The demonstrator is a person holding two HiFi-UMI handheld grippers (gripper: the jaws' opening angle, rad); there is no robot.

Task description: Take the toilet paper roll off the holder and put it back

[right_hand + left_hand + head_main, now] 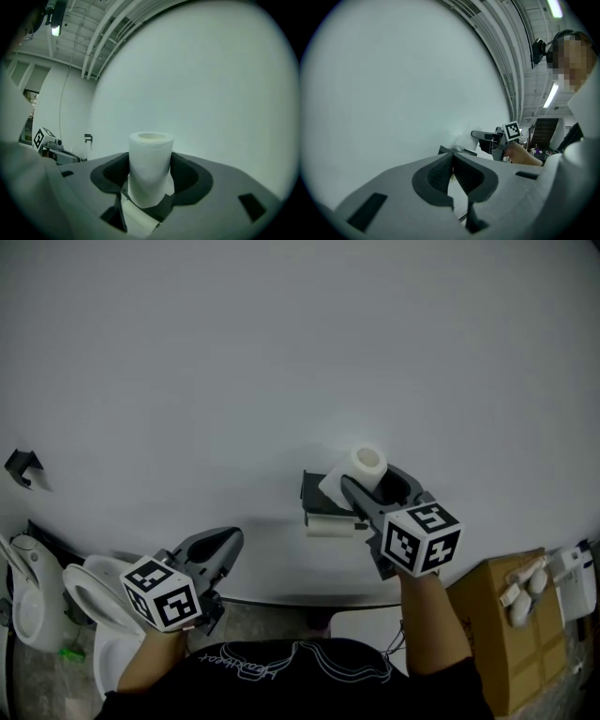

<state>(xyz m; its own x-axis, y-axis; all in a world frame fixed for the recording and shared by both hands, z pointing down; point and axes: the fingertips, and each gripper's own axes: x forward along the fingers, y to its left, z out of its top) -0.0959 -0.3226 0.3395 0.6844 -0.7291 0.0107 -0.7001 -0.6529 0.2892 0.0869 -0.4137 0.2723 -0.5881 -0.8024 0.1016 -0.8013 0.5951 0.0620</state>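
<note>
Okay, head view: my right gripper (375, 486) is clamped on the toilet paper roll (364, 465), a soft white cylinder with a hollow core. It stands upright just beside the dark, boxy holder (316, 493) on the smooth white wall (281, 352). My left gripper (220, 549) hangs low, well apart from it. A glossy white toilet (89, 592) sits at the left, a brown cardboard box (506, 643) at the right.

Left gripper view: the ribbed dark pads (438, 176) are pressed together with nothing between them, matte grey shells either side.

Right gripper view: the ribbed pads squeeze the roll's soft sides. Exposed pipes and a strip light (55, 30) cross the ceiling.
</note>
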